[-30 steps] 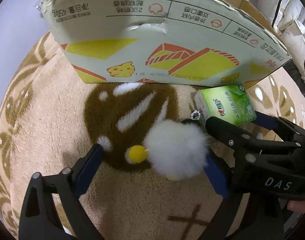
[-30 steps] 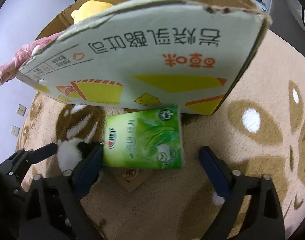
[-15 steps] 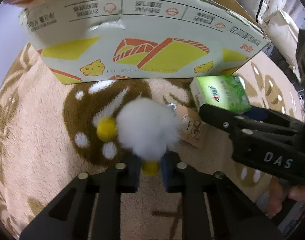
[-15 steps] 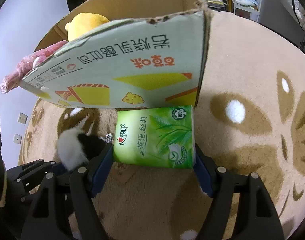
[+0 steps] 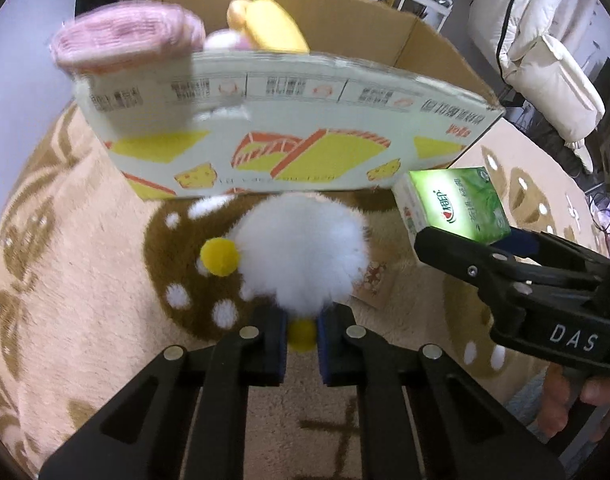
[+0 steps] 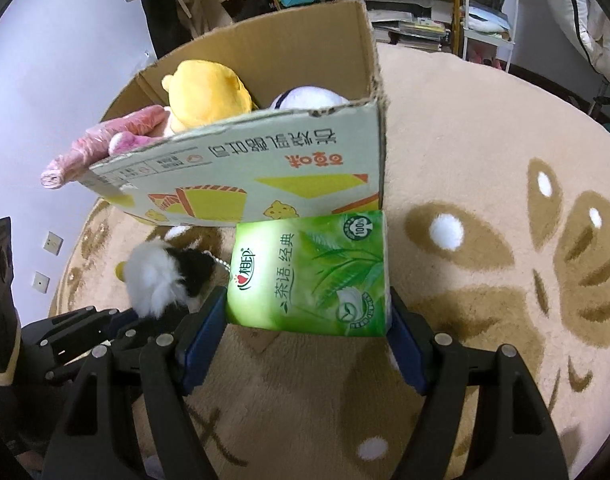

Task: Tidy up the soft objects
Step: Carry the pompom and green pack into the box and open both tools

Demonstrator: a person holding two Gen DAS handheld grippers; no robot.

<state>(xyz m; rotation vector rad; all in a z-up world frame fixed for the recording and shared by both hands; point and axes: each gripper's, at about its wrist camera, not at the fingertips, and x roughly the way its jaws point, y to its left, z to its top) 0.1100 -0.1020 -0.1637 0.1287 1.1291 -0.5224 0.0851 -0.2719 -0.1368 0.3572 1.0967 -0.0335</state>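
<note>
My left gripper is shut on the yellow foot of a white fluffy toy and holds it above the carpet, in front of the cardboard box. The toy also shows in the right wrist view, white and black with a bead chain. My right gripper is shut on a green tissue pack, lifted near the box's right corner. The pack also shows in the left wrist view. In the box lie a yellow plush, a pink soft item hanging over its rim, and a white plush.
A beige and brown patterned carpet covers the floor. A small printed card lies on it under the toy. Shelves with clutter stand behind the box. White bedding lies at the far right.
Both grippers have risen with their loads. The left shut on the toy's yellow foot and the right shut on the tissue pack. The box's inside has come into view.
</note>
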